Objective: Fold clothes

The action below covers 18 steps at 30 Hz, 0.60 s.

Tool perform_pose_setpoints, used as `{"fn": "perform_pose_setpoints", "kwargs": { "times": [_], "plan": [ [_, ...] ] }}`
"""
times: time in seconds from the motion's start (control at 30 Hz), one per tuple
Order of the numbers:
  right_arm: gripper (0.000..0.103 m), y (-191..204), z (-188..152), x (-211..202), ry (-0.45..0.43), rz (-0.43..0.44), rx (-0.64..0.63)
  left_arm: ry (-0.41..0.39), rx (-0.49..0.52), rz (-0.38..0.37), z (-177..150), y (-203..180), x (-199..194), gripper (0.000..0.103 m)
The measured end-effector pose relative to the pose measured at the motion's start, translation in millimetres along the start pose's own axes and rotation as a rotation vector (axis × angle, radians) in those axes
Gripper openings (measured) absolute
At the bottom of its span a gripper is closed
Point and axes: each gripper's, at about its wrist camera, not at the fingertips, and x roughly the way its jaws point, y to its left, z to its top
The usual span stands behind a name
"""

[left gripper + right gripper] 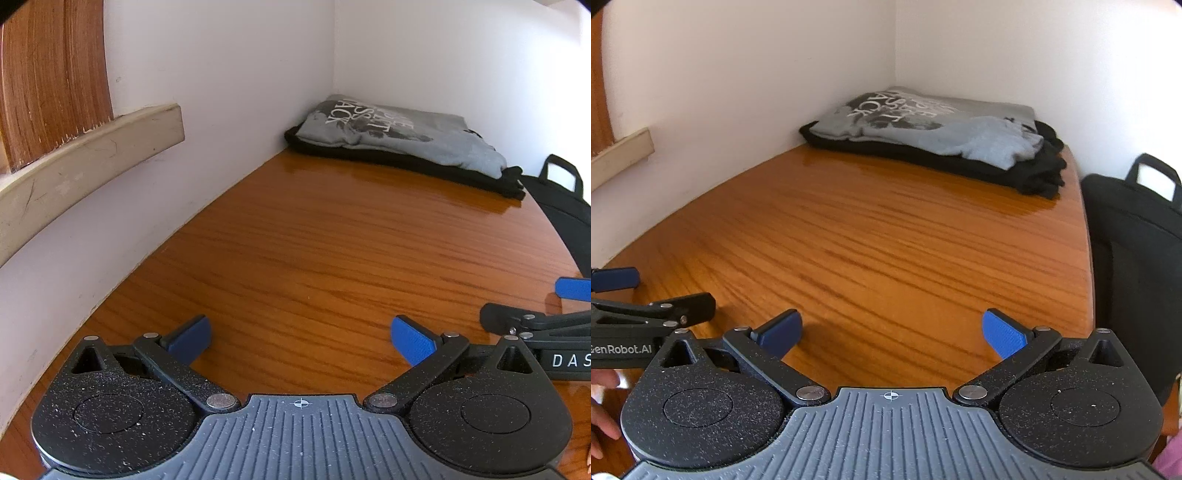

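A folded grey printed T-shirt (402, 136) (934, 125) lies on top of a folded black garment (406, 162) (960, 166) in the far corner of the wooden table (314, 251) (886, 240). My left gripper (301, 338) hovers open over the near part of the table with nothing between its blue pads. Beside it on the right, my right gripper (892, 334) is also open and holds nothing. Each gripper shows at the edge of the other's view. Both are far from the stacked clothes.
White walls bound the table on the left and at the back. A black bag (561, 206) (1137, 258) with a handle stands off the table's right edge. A wooden panel with a beige ledge (92, 147) hangs on the left wall. A hand (602, 413) shows at lower left.
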Motion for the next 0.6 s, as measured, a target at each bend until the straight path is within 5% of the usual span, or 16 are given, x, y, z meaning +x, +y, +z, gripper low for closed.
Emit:
{"fn": "perform_pose_setpoints", "kwargs": {
  "times": [0.6],
  "plan": [
    [0.103,2.7,-1.0,-0.9,0.001,-0.020,0.015,0.002,0.003,-0.002,1.5,-0.8,0.1,0.103]
  ]
}}
